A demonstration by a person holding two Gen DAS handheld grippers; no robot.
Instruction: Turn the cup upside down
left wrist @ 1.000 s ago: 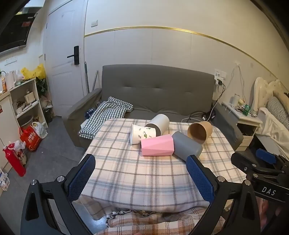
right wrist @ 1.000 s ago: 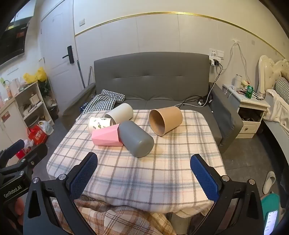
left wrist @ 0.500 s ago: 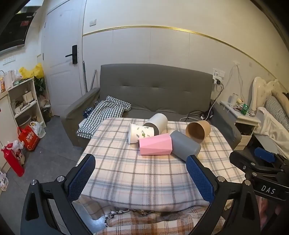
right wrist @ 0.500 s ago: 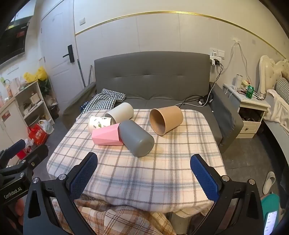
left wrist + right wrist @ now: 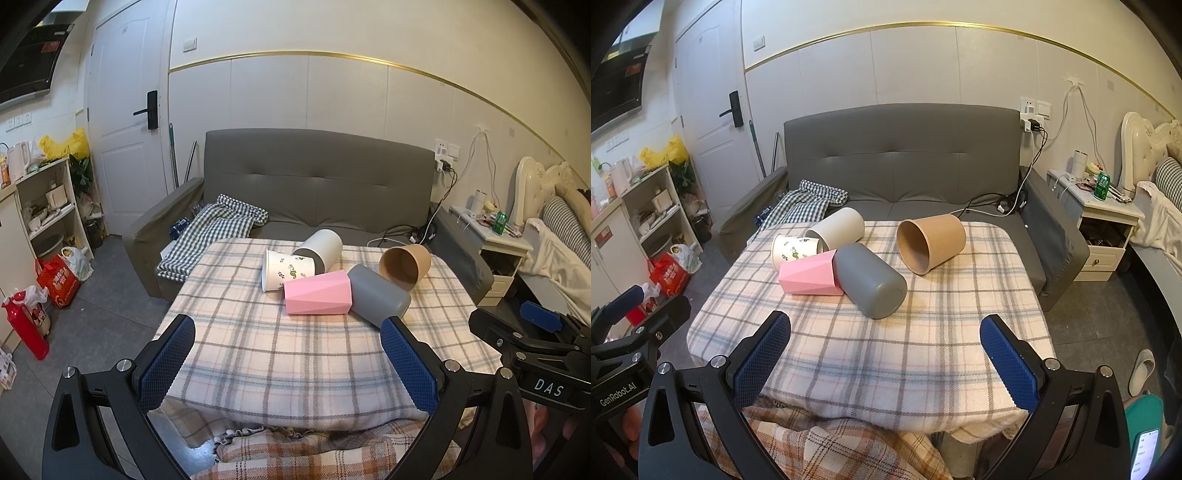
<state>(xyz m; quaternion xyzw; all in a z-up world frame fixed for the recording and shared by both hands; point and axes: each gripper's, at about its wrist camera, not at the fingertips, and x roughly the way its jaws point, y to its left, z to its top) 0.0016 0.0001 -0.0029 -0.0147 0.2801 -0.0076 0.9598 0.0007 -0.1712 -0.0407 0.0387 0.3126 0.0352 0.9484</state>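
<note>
Five cups [image 5: 871,280] on their sides, clustered on plaid table [image 5: 923,350]

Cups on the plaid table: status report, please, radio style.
Left gripper and right gripper open, empty, short of table. Five cups on sides; brown cup lies apart. Gray cup touches pink cup. Nothing blocking.

five cups all on their sides on the surface [image 5: 923,350] | faceted cup [image 5: 810,275] front-left, touching smooth cup [image 5: 870,280] on its right | printed cup [image 5: 794,251] and plain cup [image 5: 836,227] just behind those | paper cup [image 5: 932,243] off right, apart | sofa [image 5: 905,162] behind | nightstand [image 5: 1104,225] far right
</note>
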